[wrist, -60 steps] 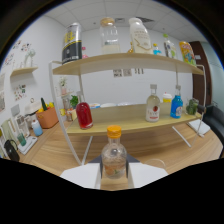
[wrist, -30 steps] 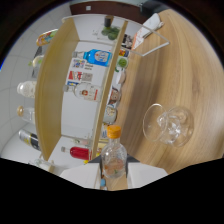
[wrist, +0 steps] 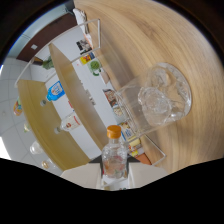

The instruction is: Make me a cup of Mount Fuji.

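Wooden tabletop point(wrist: 135, 45) and tilted shelves point(wrist: 65, 110) fill the rolled view. Clamped between the gripper point(wrist: 115, 170) fingers is a small orange-capped bottle point(wrist: 114, 155), its long axis pointing straight ahead. Just beyond and to one side of its cap sits an ice-filled glass point(wrist: 162, 97); pouring likely needs the neck brought over that rim.

small clear glass bottle point(wrist: 114, 159): orange cap
round clear glass cup point(wrist: 164, 95): colourless
wooden table point(wrist: 145, 35): light brown grain
two-tier wooden shelf point(wrist: 70, 85): tan
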`<move>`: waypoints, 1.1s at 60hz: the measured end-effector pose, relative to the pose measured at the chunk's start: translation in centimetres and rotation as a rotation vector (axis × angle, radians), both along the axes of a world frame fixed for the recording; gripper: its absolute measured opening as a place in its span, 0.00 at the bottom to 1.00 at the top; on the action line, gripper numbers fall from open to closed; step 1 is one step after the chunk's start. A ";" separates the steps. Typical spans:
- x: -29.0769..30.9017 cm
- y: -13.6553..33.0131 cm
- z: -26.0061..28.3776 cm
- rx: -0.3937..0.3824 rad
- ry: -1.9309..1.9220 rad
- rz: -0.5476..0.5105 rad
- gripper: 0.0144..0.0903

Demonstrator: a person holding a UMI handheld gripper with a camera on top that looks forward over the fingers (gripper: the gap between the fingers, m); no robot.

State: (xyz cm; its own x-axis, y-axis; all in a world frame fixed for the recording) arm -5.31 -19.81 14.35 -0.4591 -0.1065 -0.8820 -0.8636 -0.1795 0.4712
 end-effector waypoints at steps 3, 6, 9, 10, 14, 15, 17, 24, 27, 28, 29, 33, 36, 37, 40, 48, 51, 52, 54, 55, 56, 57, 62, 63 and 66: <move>-0.1 0.0 0.1 0.003 -0.001 0.008 0.28; -0.3 0.0 0.2 0.001 -0.010 0.017 0.28; -0.4 0.0 0.4 -0.002 -0.037 0.025 0.28; -0.5 0.0 0.5 -0.005 -0.050 0.025 0.28; -0.7 -0.2 1.4 -0.003 -0.152 0.032 0.28; -0.8 -0.3 1.7 -0.001 -0.192 0.033 0.28; -1.0 -0.5 2.4 0.003 -0.288 0.039 0.28; -1.8 -1.4 5.8 0.038 -0.726 0.042 0.28; -2.9 -1.7 7.4 0.068 -0.926 0.032 0.28; -3.2 -1.8 7.9 0.077 -0.991 0.028 0.28; -3.6 -1.9 8.4 0.087 -1.055 0.024 0.28; -5.1 -2.1 9.6 0.127 -1.284 0.012 0.28; -6.4 -1.9 9.0 0.134 -1.447 0.018 0.28; -6.8 -1.9 8.7 0.135 -1.497 0.023 0.28; -8.1 -1.8 7.1 0.130 -1.637 0.035 0.28; -11.2 -1.3 -0.3 0.074 -1.839 0.165 0.28; -12.1 -1.2 -3.0 0.055 -1.883 0.233 0.28; -12.3 -1.2 -3.8 0.049 -1.895 0.253 0.28; -12.8 -1.2 -5.4 0.036 -1.916 0.286 0.28; -13.0 -1.2 -6.0 0.032 -1.923 0.305 0.28; -13.2 -1.2 -6.6 0.028 -1.930 0.322 0.28; -13.3 -1.2 -7.1 0.024 -1.937 0.336 0.28; -13.9 -1.1 -9.3 -0.005 -1.954 0.400 0.28; -14.0 -1.1 -9.7 -0.012 -1.955 0.410 0.28; -14.1 -0.9 -10.5 -0.037 -1.951 0.435 0.28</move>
